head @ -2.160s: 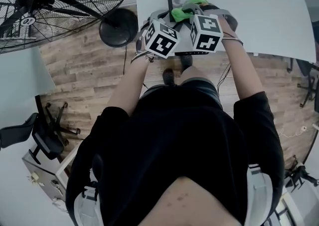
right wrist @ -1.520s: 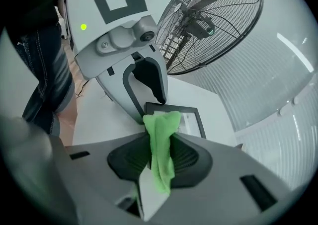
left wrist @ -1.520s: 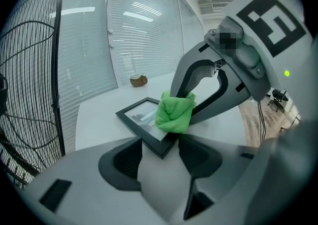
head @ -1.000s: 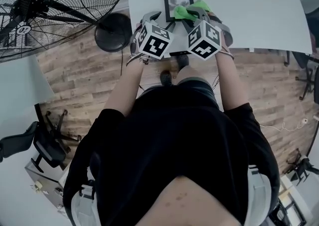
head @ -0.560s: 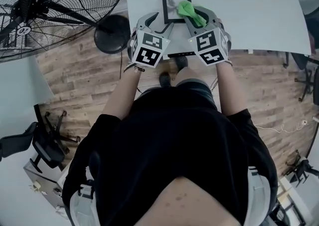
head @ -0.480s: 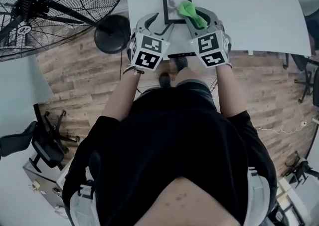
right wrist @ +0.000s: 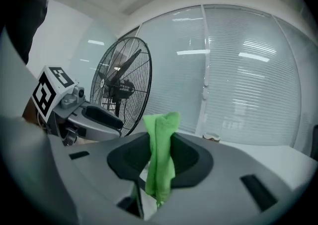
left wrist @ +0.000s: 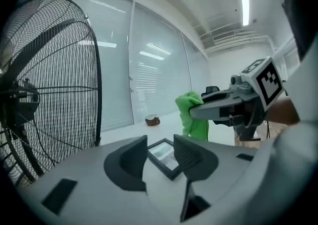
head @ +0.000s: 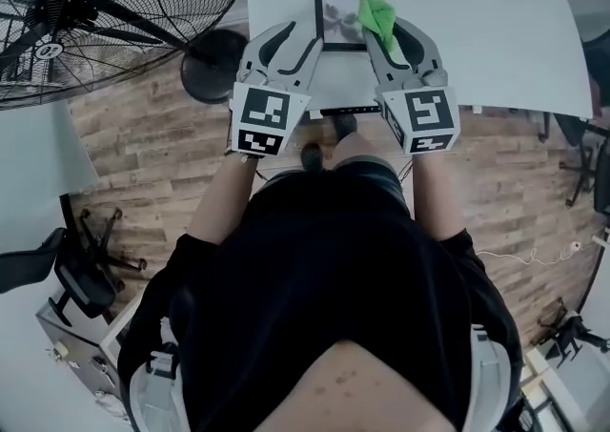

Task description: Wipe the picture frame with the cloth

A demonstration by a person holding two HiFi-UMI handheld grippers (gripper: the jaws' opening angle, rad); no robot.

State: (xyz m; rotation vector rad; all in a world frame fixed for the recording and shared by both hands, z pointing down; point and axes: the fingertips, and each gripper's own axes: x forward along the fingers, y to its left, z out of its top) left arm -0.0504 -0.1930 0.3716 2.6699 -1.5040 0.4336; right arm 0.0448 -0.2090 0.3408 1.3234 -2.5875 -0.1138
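Observation:
A small black picture frame (head: 338, 18) lies flat on the white table (head: 477, 20). My right gripper (head: 386, 25) is shut on a bright green cloth (head: 378, 10), which hangs at the frame's right edge. In the right gripper view the cloth (right wrist: 160, 157) is pinched upright between the jaws. My left gripper (head: 300, 36) hovers at the frame's left, and its jaws are closing with nothing pressed between them. In the left gripper view the frame (left wrist: 164, 155) shows on the table beyond the gap, and the cloth (left wrist: 195, 119) hangs from the right gripper (left wrist: 198, 112).
A big black floor fan (head: 95, 10) stands left of the table, its round base (head: 214, 63) near the table's corner. A small brown object (left wrist: 151, 119) sits far back on the table. An office chair (head: 67, 268) stands on the wood floor at the lower left.
Both grippers have lifted toward the camera, and their marker cubes look larger. The right gripper rolled, and the cloth came up off the frame's face to its right edge.

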